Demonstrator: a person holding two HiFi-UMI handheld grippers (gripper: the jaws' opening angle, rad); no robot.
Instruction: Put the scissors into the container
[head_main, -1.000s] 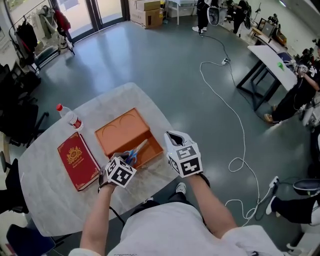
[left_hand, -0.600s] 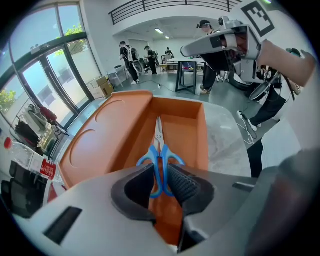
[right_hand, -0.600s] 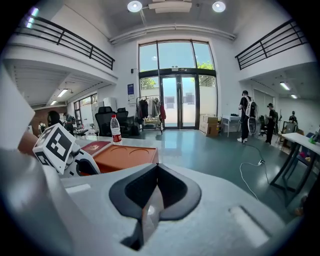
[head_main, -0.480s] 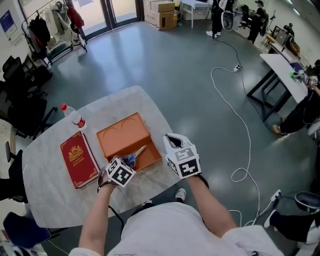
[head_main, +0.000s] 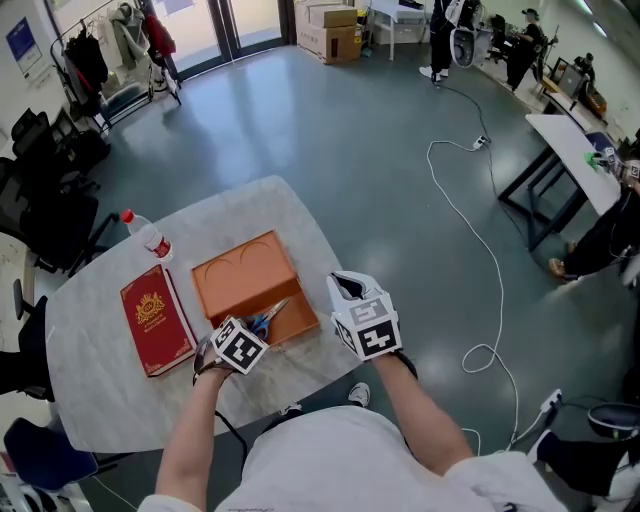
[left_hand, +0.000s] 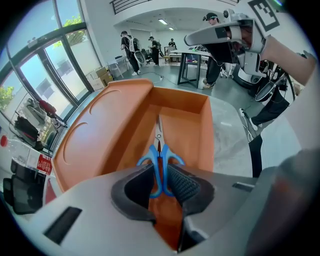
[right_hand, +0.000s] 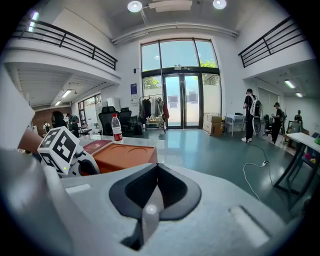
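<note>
Two tools: left tool (left_hand: 161, 182) gripped the scissors (left_hand: 159, 157) by the blue handles; right tool (right_hand: 152, 197) closed, empty
Scissors: blades pointed into the container (left_hand: 187, 130)
Doing it well: probably called for lowering flat before release

The right gripper's (right_hand: 154, 186) dark padded jaws were pressed together with nothing between them. At the left edge was the left gripper (right_hand: 80, 164) with its black-and-white marker cube, just in front of an orange rectangular plastic container (right_hand: 125, 155). Beyond the container lay a dark red book (right_hand: 97, 145), and an upright clear plastic bottle with a red cap (right_hand: 116, 129) stood there too. A white cable (right_hand: 256, 172) trailed over the grey-green floor (right_hand: 210, 150).
</note>
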